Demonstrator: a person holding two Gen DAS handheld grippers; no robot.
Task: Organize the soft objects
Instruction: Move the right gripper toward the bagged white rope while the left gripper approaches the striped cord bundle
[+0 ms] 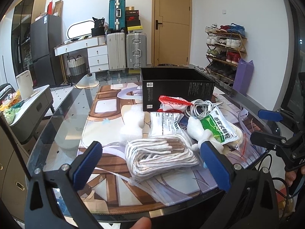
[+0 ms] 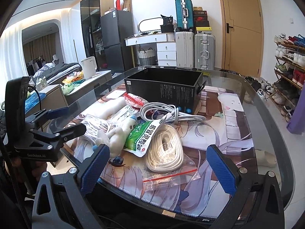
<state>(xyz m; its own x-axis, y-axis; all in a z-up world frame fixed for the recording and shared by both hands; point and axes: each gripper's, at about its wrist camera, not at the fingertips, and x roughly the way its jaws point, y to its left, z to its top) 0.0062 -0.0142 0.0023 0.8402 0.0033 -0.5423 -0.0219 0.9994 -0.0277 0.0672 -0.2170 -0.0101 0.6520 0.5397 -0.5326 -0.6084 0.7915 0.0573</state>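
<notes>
In the lower half of the left wrist view, the left gripper (image 1: 152, 164) stands wide apart and empty, its blue fingers flanking a bagged bundle of white rope (image 1: 162, 155) on the surface (image 1: 63, 126). Behind it, at frame centre, lie a white plush toy (image 1: 198, 129), a green medicine packet (image 1: 219, 126), a grey cable (image 1: 200, 107) and an open black box (image 1: 177, 87). In the right wrist view, the right gripper (image 2: 158, 164) is also wide and empty, low in frame before a coiled white cord in a clear zip bag (image 2: 165, 152).
</notes>
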